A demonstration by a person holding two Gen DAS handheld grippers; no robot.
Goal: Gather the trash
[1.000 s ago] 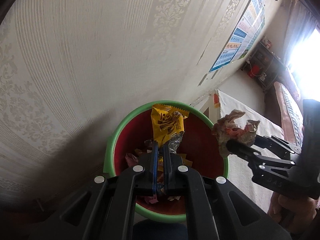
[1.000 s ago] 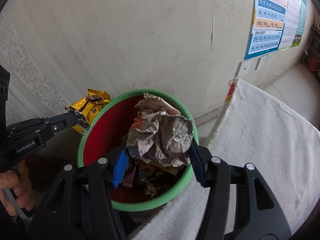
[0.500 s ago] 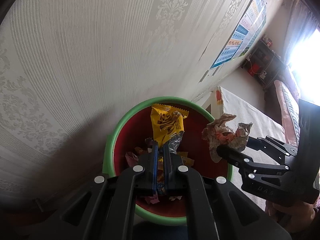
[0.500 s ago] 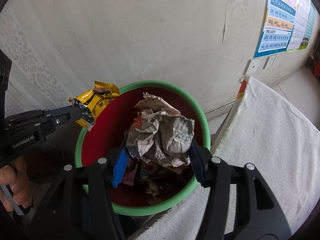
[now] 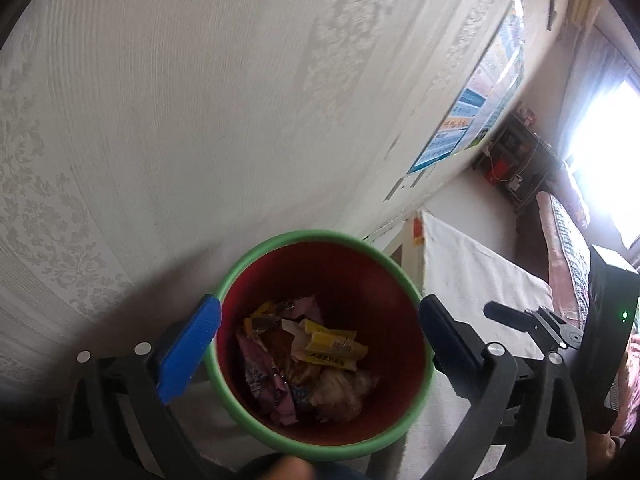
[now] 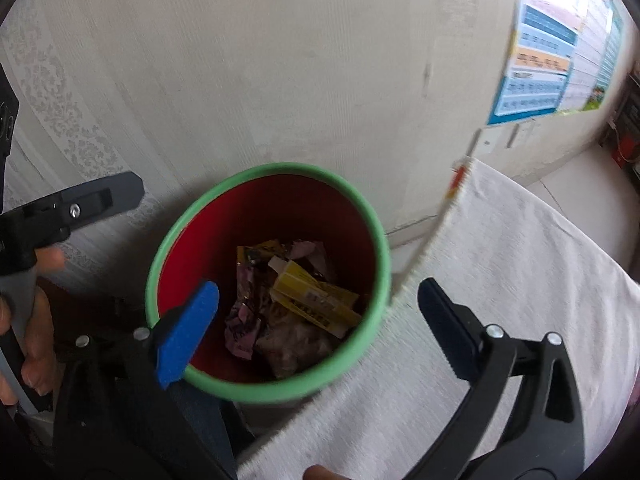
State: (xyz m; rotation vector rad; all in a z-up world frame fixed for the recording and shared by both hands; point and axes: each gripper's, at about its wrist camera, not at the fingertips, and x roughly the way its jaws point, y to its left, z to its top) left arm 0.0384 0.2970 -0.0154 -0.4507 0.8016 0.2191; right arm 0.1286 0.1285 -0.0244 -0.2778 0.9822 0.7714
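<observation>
A red plastic bin with a green rim [image 5: 256,258] stands on the floor against a pale damask-papered wall [image 5: 200,100], with a white cloth-covered surface [image 6: 520,280] just beside it and a colourful wall chart [image 6: 552,56] above that. Crumpled wrappers and yellow packets [image 5: 328,344] lie at the bin's bottom. Above the bin, the left gripper [image 5: 320,320] and right gripper [image 6: 320,304] tilt downward, jaws opening wide with nothing between them.
</observation>
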